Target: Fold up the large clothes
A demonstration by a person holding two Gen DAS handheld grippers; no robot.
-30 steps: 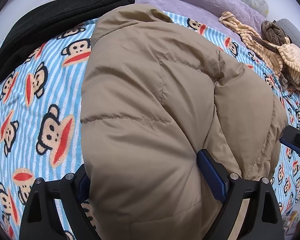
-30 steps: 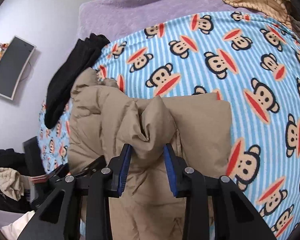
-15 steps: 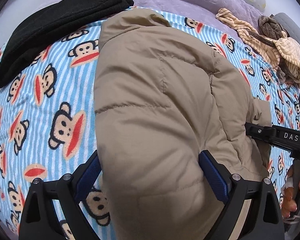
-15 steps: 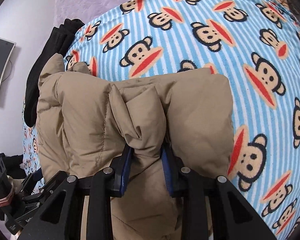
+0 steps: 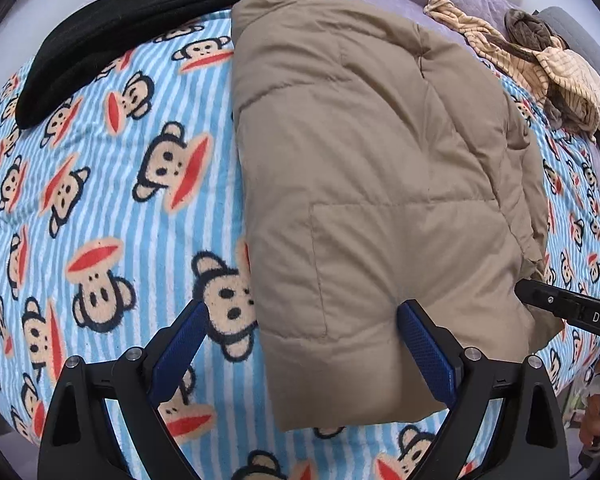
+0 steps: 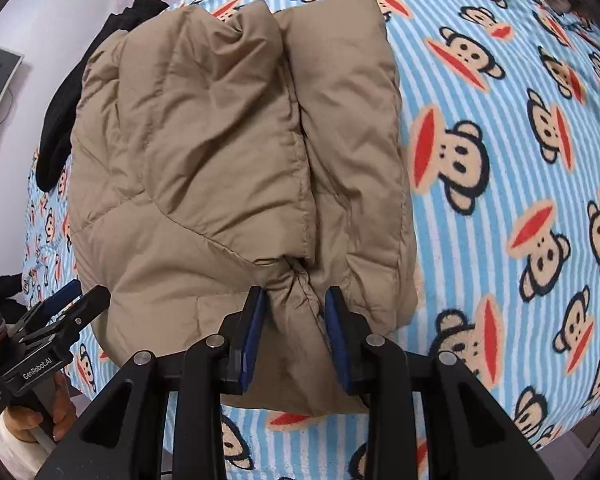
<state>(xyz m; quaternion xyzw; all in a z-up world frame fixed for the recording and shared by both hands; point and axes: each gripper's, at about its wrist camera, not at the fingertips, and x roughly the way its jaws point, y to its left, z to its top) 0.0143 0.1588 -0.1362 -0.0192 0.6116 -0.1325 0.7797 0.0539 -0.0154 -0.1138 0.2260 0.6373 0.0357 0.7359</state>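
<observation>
— Puffer jacket (image 5: pixel 372 184), tan and quilted, lay folded into a thick oblong on the monkey-print blanket (image 5: pixel 112 208) that covered the bed. How far along did the fold look?

— Well along, by my reading. The bulk was doubled over itself, with one long folded edge running from near to far on its left side. On the right side, seen from the right wrist, a loose flap lay beside the main panel and a seam ran between them, so that edge looked untidy.

— What else was on the bed?

— A black garment (image 5: pixel 132 20) lay at the far left, apart from the jacket. A heap of striped beige clothes (image 5: pixel 540 68) sat at the far right, likely waiting their turn.

— And the claws?

— The left gripper (image 5: pixel 300 344) stood wide apart at the jacket's near end; its right pad touched the fabric, its left pad hung over bare blanket, and nothing was pinched. The right gripper (image 6: pixel 294 320) was clamped on a bunched tuck of jacket fabric at the near edge.

— What remained?

— I judged that the pinched tuck had to be let go, the flap smoothed flat, and the other clothes folded.
</observation>
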